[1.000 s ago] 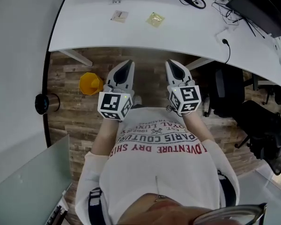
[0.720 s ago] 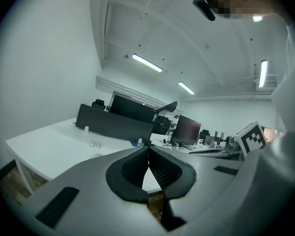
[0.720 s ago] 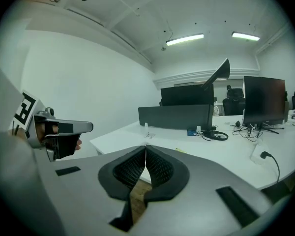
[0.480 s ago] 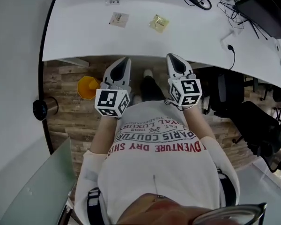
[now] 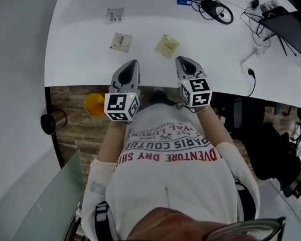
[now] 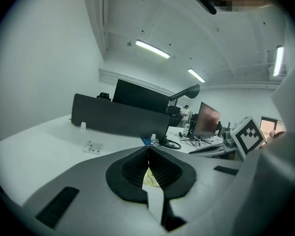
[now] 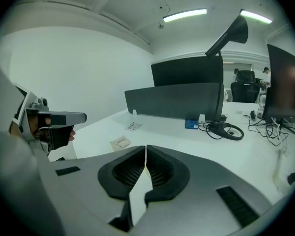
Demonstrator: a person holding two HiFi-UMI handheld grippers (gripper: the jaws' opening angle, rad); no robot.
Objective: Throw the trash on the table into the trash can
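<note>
Lying flat on the white curved table (image 5: 75,59): yellowish crinkled wrapper (image 5: 166,45), tan square packet (image 5: 121,41), small clear packet (image 5: 115,15). Left gripper (image 5: 132,64) and right gripper (image 5: 183,62) hover at its near edge, jaws closed, empty. Yellow trash can (image 5: 95,104) sits on the floor below.

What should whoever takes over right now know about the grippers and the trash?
Left gripper: shut, empty, over the table edge.
Right gripper: shut, empty, beside it.
Trash on the table: white packet, tan packet, yellow packet.
Yellow bin on the floor, to the left.
Done: nothing picked up. Left: bin all three.
</note>
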